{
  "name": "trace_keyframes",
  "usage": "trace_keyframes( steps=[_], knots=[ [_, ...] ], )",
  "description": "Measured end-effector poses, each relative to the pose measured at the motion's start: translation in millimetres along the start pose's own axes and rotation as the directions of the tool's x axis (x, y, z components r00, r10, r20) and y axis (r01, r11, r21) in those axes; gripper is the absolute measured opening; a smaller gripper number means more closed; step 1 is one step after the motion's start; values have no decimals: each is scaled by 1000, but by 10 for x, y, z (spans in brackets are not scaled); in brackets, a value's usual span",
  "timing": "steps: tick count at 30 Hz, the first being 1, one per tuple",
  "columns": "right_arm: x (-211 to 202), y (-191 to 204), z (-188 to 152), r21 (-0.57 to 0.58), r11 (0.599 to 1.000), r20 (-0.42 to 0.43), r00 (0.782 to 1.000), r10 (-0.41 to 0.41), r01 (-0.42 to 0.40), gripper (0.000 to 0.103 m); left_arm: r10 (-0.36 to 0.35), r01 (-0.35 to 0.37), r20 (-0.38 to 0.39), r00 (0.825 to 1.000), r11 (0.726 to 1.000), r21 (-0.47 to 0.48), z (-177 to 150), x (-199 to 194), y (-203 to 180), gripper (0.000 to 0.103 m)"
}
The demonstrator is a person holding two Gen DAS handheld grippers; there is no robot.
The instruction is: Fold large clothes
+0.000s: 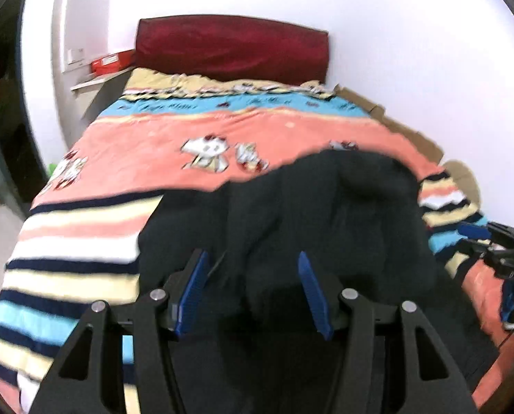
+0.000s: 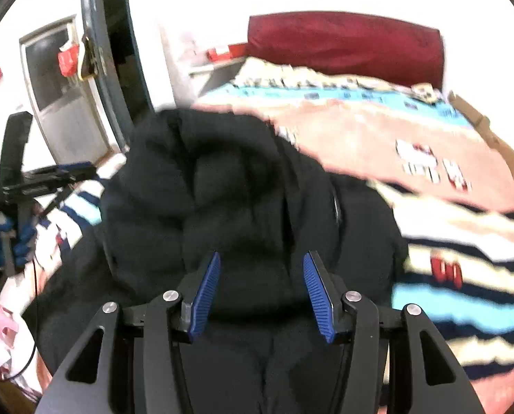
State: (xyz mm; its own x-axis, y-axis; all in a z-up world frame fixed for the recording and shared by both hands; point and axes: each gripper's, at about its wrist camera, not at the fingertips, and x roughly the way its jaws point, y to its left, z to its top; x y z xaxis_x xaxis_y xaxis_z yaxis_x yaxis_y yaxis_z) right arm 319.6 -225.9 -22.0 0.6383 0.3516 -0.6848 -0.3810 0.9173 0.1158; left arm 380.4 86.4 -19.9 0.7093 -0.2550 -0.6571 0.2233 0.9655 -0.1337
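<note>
Loosely heaped on the striped bedspread [image 1: 84,227], a dark rumpled garment [image 1: 291,214], both tongs [image 1: 253,293] [image 2: 261,291] agape above.

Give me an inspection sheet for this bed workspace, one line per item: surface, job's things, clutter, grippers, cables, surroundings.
Surface: bed with a striped cartoon-print blanket, spread flat.
Job's things: black garment bunched in a thick heap on the near part of the bed.
Clutter: red box on a shelf beside the headboard; cardboard along the bed's far side.
Grippers: left hand-held gripper open above the garment, nothing between the pads; right hand-held gripper open, likewise empty.
Cables: thin dark cable hanging below the left hand-held gripper.
Surroundings: dark red headboard, white wall, door at the left in the right wrist view.
</note>
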Motion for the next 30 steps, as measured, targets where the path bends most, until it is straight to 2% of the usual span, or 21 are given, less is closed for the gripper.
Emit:
trace_keyframes(
  steps=[5, 7, 9, 11, 15, 18, 20, 24, 26, 30],
  knots=[
    [272, 106, 653, 50, 997, 70, 996, 62, -66, 50, -42, 43, 23, 999, 998, -45, 498, 320, -100, 52],
    [345, 185, 810, 67, 995, 88, 994, 70, -76, 50, -65, 66, 20, 998, 997, -49, 635, 473, -177, 52],
    [545, 206, 974, 94, 993, 80, 995, 68, -75, 50, -64, 64, -1, 998, 998, -26, 688, 652, -265, 52],
    [722, 205, 992, 115, 991, 40, 997, 61, -65, 50, -59, 59, -37, 998, 998, -2, 611, 796, -317, 52],
    [920, 303, 683, 44, 995, -77, 993, 90, -87, 50, -44, 52, -95, 994, 996, 77, 167, 855, -439, 52],
    [886, 418, 354, -61, 994, -146, 986, 81, -91, 50, -18, 32, -101, 995, 990, 141, -189, 766, -522, 53],
    [775, 492, 129, -116, 988, -163, 984, 78, -98, 50, -21, 36, -92, 996, 986, 160, -370, 623, -560, 53],
    [604, 528, -161, -144, 984, -183, 980, 74, -102, 50, -17, 35, -106, 994, 984, 175, -694, 479, -665, 53],
    [606, 503, -284, -117, 987, -199, 976, 88, -112, 51, 2, 17, -108, 994, 985, 175, -826, 515, -688, 58],
    [746, 499, -460, -139, 988, -210, 977, 38, -68, 51, 26, -8, -111, 993, 987, 161, -904, 778, -635, 64]
  ],
)
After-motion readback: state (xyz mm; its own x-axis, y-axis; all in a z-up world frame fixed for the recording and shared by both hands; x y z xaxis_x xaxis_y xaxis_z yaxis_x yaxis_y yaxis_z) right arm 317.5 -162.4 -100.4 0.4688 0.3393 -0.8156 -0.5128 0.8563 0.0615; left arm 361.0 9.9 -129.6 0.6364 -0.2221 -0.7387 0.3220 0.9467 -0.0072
